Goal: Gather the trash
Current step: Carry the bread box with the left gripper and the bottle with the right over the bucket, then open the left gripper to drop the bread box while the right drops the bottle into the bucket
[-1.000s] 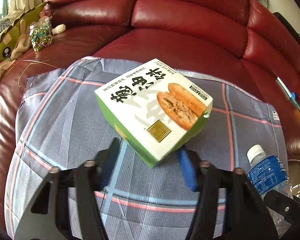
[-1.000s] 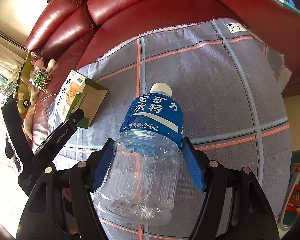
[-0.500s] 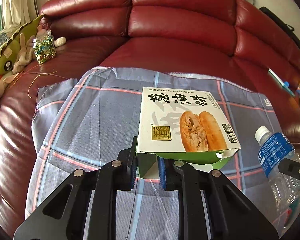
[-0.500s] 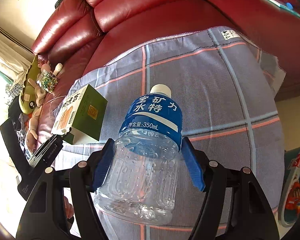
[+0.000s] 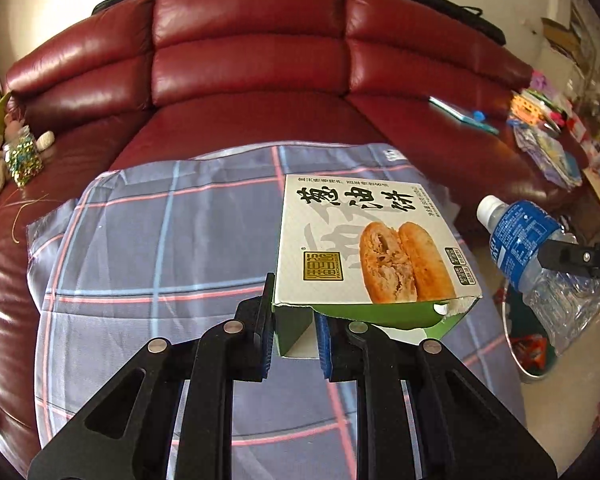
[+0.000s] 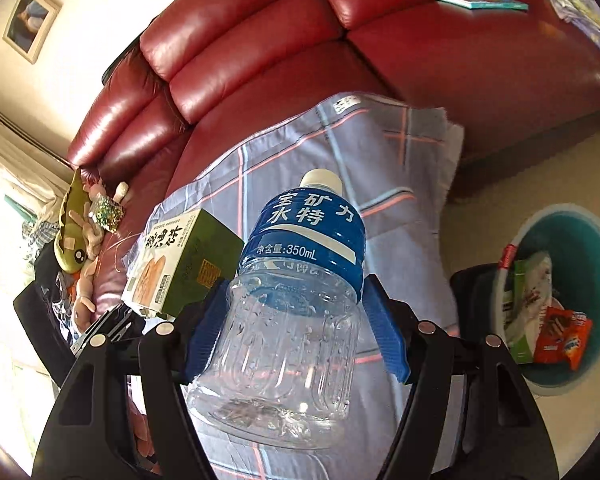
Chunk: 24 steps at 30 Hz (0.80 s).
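The left hand-held gripper (image 5: 294, 330) pinches a torn green-and-white pastry box (image 5: 370, 248) by its flap. The right hand-held gripper (image 6: 296, 328) clamps a clear, empty blue-labelled bottle (image 6: 296, 300).

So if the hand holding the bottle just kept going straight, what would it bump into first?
Probably the plaid cloth on the red sofa, ahead of the right gripper and its bottle; depth is unclear.

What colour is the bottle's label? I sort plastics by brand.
Blue with white lettering; the bottle shows best in the right wrist view.
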Available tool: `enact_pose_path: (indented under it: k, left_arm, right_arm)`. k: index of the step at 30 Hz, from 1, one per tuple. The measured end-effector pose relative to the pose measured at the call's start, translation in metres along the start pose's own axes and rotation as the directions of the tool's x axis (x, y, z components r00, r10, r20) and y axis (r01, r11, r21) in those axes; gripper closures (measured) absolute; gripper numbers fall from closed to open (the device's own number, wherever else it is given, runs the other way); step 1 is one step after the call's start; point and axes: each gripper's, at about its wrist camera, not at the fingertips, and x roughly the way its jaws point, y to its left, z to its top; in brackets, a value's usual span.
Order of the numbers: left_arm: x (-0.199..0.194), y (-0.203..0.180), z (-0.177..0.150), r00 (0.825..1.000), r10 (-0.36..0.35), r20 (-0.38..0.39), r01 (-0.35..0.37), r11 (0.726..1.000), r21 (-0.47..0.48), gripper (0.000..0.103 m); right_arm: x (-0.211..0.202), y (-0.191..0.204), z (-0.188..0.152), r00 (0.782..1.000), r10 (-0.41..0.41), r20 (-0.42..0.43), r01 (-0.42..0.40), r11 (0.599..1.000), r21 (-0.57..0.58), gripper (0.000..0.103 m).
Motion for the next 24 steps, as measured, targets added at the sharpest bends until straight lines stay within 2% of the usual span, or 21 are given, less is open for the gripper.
enact_pose_path:
  k: [5,11,15,19,21,23,24]
  left_arm:
    - [-0.008,-0.082,-0.008,0.995,-0.101,-0.012,0.102,0.985,0.138,0.085]
    - [0.002,-0.191,-0.021,0.971,-0.228,-0.068,0.238,0.929,0.282,0.085]
    - [0.025,-0.255,-0.037,0.954,-0.264,-0.142,0.298,0.880,0.370,0.085]
    - [0.055,-0.303,-0.050,0.943,-0.257,-0.212,0.326,0.844,0.426,0.084]
    - [0.072,-0.321,-0.055,0.930,-0.259,-0.261,0.352,0.833,0.427,0.077]
    - [0.086,-0.334,-0.056,0.927,-0.244,-0.284,0.351,0.831,0.433,0.051]
    - [0.089,-0.338,-0.057,0.931,-0.234,-0.280,0.341,0.832,0.437,0.034]
  right_arm:
    - [-0.055,-0.064,-0.008,0.997,-0.050,0.060,0.046,0.996,0.074,0.038]
    - [-0.107,-0.145,-0.022,0.987,-0.129,0.101,0.109,0.978,0.179,0.038]
    - [-0.127,-0.188,-0.029,0.981,-0.163,0.106,0.136,0.964,0.228,0.038]
    - [-0.131,-0.220,-0.031,0.979,-0.179,0.098,0.146,0.951,0.273,0.038]
    - [-0.129,-0.230,-0.031,0.979,-0.180,0.092,0.146,0.946,0.289,0.038]
    - [-0.125,-0.238,-0.030,0.979,-0.185,0.085,0.152,0.942,0.299,0.038]
    - [-0.123,-0.243,-0.030,0.980,-0.182,0.080,0.149,0.941,0.305,0.038]
